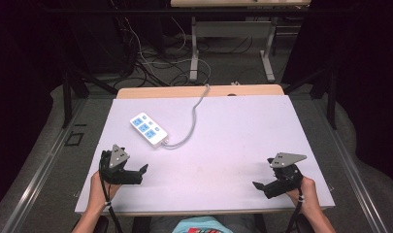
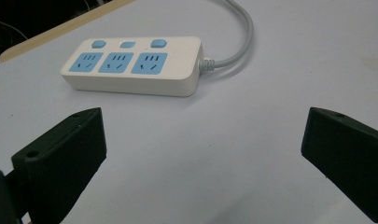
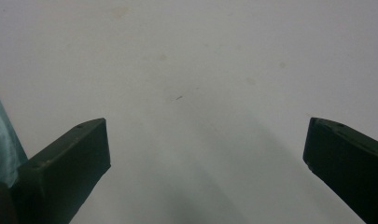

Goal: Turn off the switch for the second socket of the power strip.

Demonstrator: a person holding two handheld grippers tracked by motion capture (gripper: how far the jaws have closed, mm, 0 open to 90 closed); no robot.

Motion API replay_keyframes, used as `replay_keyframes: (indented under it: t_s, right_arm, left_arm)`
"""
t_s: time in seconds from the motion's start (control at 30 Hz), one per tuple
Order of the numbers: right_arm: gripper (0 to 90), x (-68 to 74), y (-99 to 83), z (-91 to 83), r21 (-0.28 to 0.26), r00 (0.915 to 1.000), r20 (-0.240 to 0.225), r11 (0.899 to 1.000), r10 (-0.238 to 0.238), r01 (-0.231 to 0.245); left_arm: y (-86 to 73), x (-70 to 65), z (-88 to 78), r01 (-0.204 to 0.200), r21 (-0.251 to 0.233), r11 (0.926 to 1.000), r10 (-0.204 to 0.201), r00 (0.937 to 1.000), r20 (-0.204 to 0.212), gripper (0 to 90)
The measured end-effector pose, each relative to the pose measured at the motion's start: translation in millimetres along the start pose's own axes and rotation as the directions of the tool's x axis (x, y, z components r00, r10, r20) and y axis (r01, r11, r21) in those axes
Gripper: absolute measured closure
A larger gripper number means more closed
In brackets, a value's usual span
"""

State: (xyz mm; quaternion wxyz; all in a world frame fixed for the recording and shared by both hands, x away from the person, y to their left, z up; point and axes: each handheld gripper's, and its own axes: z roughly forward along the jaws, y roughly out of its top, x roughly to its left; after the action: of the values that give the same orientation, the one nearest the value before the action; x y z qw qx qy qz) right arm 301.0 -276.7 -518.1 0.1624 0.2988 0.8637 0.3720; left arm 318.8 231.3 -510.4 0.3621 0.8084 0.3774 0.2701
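there, power strip (image 2: 133, 65) lies ungripped

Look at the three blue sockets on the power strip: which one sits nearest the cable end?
The socket at the right of the row in the left gripper view, beside where the grey cable enters the power strip.

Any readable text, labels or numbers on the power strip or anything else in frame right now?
None readable. The power strip shows three blue sockets and three blue buttons, with no printed words or numbers visible. The left gripper and right gripper carry no markings, and the table is plain.
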Motion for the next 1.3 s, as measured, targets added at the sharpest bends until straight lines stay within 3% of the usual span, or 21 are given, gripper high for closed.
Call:
replay_keyframes:
  t_s: [0.13,0.23,0.47,0.77,0.97,1.3]
  right_arm:
    - [0.3,1.7,-0.2,0.9,-0.007,0.9998,0.008,1.000,0.019,-0.019]
    - [0.3,1.7,-0.3,1.8,-0.013,0.9999,0.010,1.000,0.012,-0.012]
    - [0.3,2.2,0.0,1.9,0.002,1.0000,0.001,1.000,0.003,-0.003]
    - [0.3,2.5,-0.3,2.5,-0.003,0.9999,0.016,1.000,0.003,-0.003]
    - [0.3,2.0,0.5,2.7,0.002,1.0000,0.000,1.000,-0.007,0.007]
    - [0.4,2.2,0.0,2.7,0.004,1.0000,0.000,1.000,0.003,-0.003]
  left_arm:
    - [2.7,0.0,1.6,-0.001,0.005,1.0000,0.001,1.0000,0.002,0.0]
    - [4.6,0.9,3.4,-0.027,0.005,0.9996,0.027,0.9993,-0.026,0.0]
    - [11.0,7.2,14.3,-0.012,0.016,0.9998,0.012,0.9995,-0.031,0.0]
    - [14.1,14.5,29.6,-0.034,0.067,0.9972,0.037,0.9982,-0.047,0.0]
    - [14.7,19.4,35.4,-0.017,0.085,0.9962,0.020,0.9992,-0.035,0.0]
    - [19.7,31.4,45.4,-0.005,0.071,0.9974,0.010,0.9974,-0.071,0.0]
